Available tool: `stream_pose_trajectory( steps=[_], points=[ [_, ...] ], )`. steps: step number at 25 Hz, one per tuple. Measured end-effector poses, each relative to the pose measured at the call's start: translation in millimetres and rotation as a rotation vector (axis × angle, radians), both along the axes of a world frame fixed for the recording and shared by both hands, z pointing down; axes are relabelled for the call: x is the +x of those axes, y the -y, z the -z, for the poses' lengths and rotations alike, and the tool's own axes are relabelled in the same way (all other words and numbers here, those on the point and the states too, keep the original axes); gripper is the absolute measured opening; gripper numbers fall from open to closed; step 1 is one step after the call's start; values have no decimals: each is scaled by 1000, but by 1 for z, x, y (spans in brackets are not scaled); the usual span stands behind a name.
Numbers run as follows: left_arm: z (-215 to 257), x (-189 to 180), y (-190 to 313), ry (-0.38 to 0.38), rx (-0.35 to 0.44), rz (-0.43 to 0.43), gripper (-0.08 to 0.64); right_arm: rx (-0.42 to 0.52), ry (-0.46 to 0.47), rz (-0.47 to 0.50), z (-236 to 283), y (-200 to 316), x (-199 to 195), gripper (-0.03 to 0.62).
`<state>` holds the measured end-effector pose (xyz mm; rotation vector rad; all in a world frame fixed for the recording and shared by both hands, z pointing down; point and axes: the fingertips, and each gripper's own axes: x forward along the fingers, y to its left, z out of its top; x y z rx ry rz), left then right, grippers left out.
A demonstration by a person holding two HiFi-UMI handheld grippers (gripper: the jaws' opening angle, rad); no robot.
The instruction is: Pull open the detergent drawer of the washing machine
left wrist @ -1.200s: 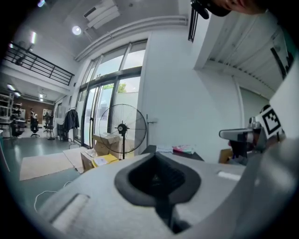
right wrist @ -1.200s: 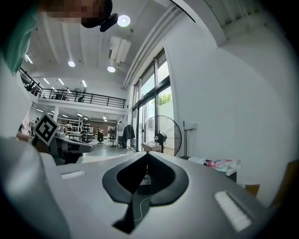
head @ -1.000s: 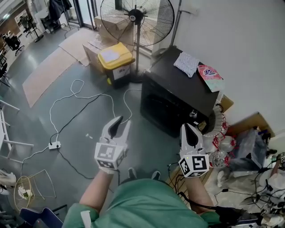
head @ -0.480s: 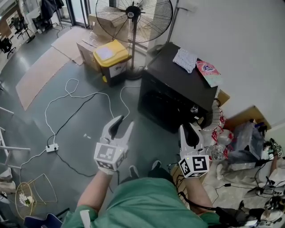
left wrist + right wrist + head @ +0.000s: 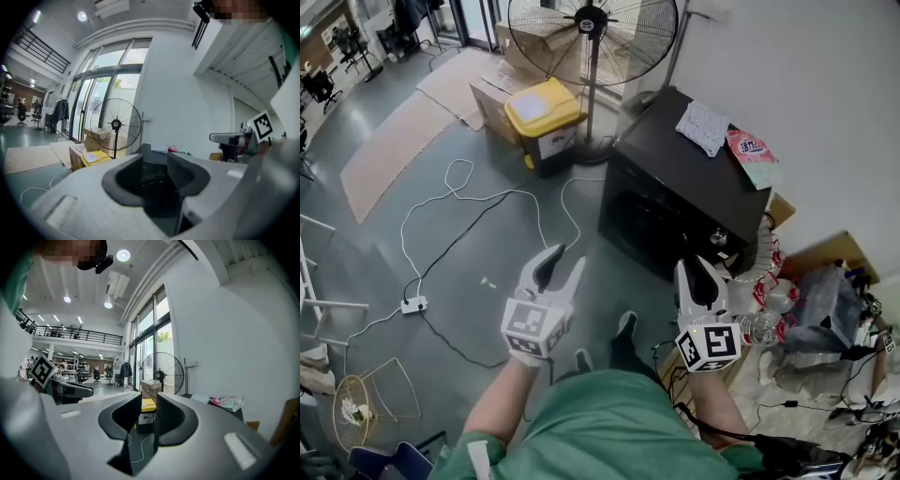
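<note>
**A:** Where was the detergent drawer?

**B:** On the washing machine (image 5: 675,202), the black box on the floor against the white wall, its front turned toward the person. That front was so dark in the head view that I could not pick out the drawer. I judged it to lie along the front's top edge.

**A:** Anything on the machine?

**B:** A white cloth (image 5: 703,127) lay toward the far edge of its top, and a pink packet (image 5: 753,157) lay at the top's far right corner.

**A:** And the grippers?

**B:** Both were well apart from the machine. The left gripper (image 5: 566,256) pointed at the front. Its jaws had just been opening, stood apart and had nothing between them. The right gripper (image 5: 699,267) hung nearer the machine's near right corner, its jaws a narrow gap apart and also empty.

**A:** How should the approach have gone?

**B:** One gripper was enough, in my view. It needed to close in on the front's top edge and find the drawer's lip. There it had to pinch or hook the lip squarely and pull straight out along the drawer's run, not downward. The other could steady the top if the machine shifted.

**A:** Hazards?

**B:** A white cable (image 5: 487,202) looped on the floor before the machine, and clutter (image 5: 806,309) crowded its right side, so footing mattered
</note>
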<state>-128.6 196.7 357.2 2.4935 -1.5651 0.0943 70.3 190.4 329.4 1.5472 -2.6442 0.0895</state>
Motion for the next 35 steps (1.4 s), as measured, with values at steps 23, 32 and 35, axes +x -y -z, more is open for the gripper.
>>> stream_pose_trajectory(
  steps=[23,32,35],
  points=[
    [-70,90,196,-112,-187,24,145,-88,85,171,-24,217,79,81],
    [-129,124,240,-279,-334,-201,208,-148,102,147,-41,241,100,81],
    [-156,129,261,-306,-386,-261,229,-145,90,104,-43,245,107,81]
  ],
)
